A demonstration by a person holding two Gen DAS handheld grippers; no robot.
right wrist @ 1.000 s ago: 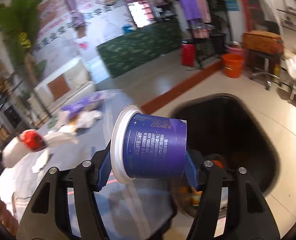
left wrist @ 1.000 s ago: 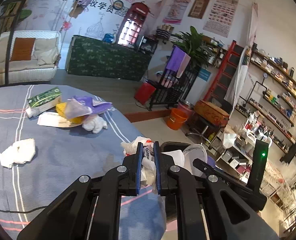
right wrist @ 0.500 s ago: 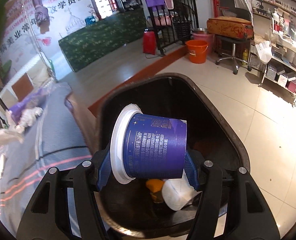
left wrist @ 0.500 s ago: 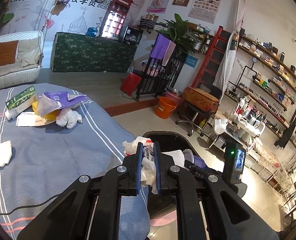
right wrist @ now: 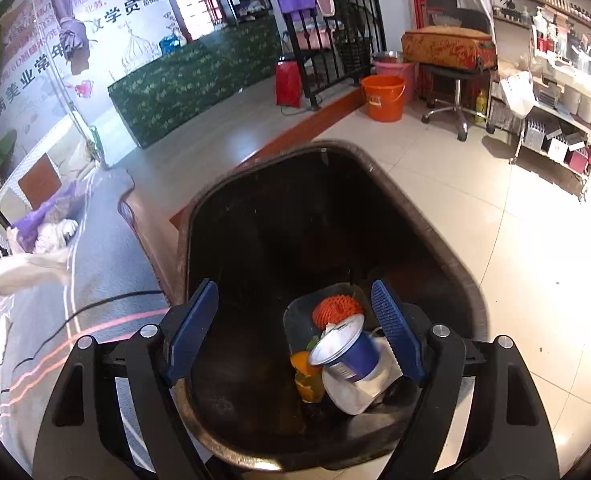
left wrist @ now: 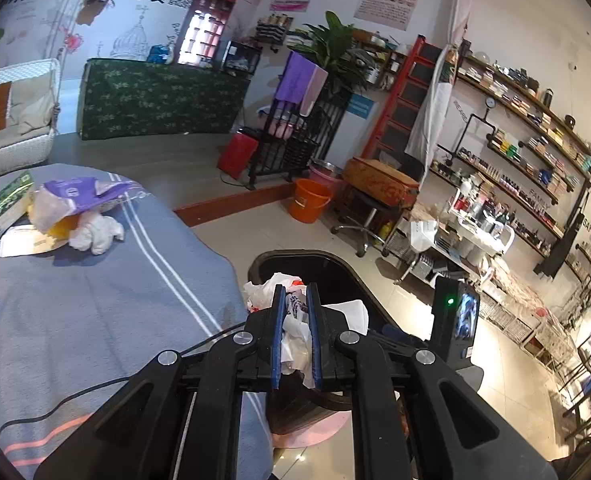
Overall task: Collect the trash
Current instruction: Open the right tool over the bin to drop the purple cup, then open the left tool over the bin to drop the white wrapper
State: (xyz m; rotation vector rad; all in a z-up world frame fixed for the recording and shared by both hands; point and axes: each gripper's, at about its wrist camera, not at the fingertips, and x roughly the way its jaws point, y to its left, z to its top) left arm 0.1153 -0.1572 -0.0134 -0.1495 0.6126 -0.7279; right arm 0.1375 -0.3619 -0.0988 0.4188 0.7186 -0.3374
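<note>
Left gripper (left wrist: 294,312) clenched on a crumpled white plastic bag with red print (left wrist: 293,322), held over the near rim of the black oval trash bin (left wrist: 337,264) beside the table covered in grey-blue striped cloth (left wrist: 95,300). Right gripper (right wrist: 295,312) poised above the same bin's mouth (right wrist: 435,248), blue ribbed pads (right wrist: 393,332) spreading apart, nothing between them. Dark blue paper cup with a white rim (right wrist: 345,350) lying on its side at the bin's bottom, touching a white lid-like piece (right wrist: 355,394), next to a crumpled orange-red net (right wrist: 335,308) and an orange scrap (right wrist: 305,362). More litter left on the cloth: purple plastic wrapper (left wrist: 81,194), green carton (left wrist: 5,202), crumpled white tissue (left wrist: 97,232), flat white paper sleeve (left wrist: 25,240).
</note>
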